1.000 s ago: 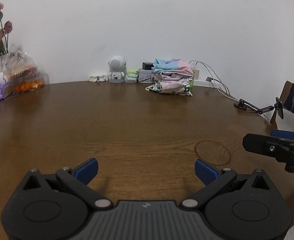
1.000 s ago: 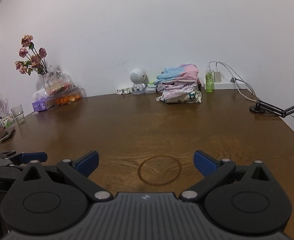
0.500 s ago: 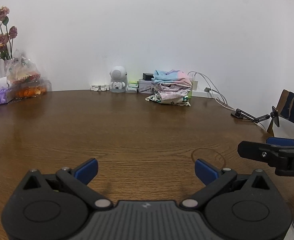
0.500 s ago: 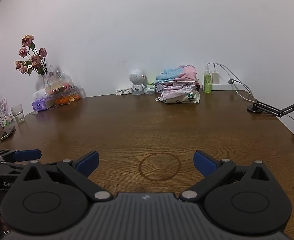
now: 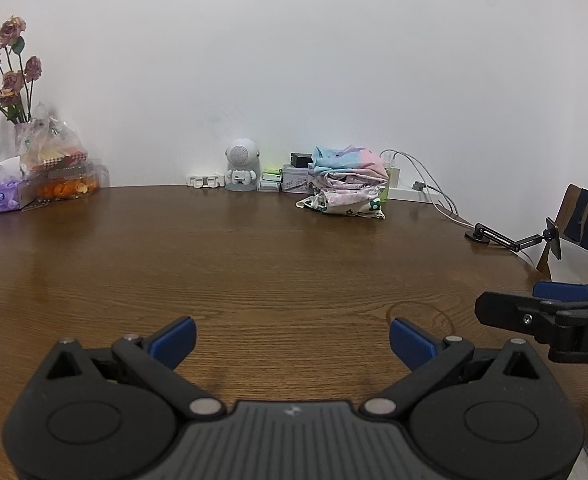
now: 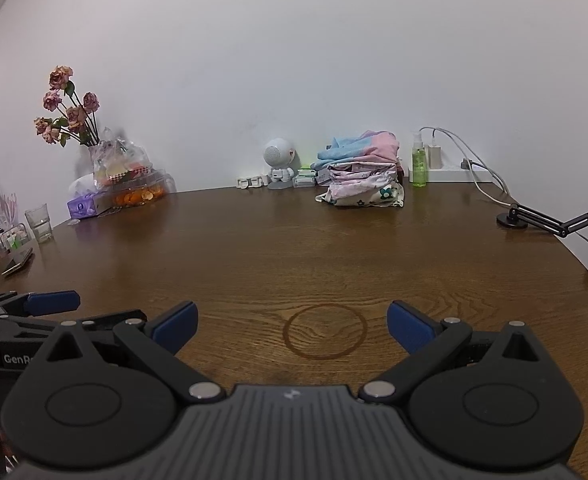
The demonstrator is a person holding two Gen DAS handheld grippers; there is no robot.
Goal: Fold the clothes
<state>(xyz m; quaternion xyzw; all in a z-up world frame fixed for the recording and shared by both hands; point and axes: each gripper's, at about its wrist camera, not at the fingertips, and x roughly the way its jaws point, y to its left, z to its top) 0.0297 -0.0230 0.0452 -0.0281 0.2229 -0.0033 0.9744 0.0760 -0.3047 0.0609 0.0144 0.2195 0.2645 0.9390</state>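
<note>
- Brown wood-grain tabletop (image 5: 254, 264) is stretching away to a white wall, bare across its middle.
- Left claw (image 5: 292, 336) is hovering low at the near edge, released, blue pads spread and gripping nothing.
- Right claw (image 6: 290, 322) is hovering beside it, likewise released and empty.
- Pile of clothes (image 5: 345, 186) is sitting well away against the wall, at about 1 o'clock from either claw, its long axis running along the wall; neither claw is looking clearly nearer.
</note>
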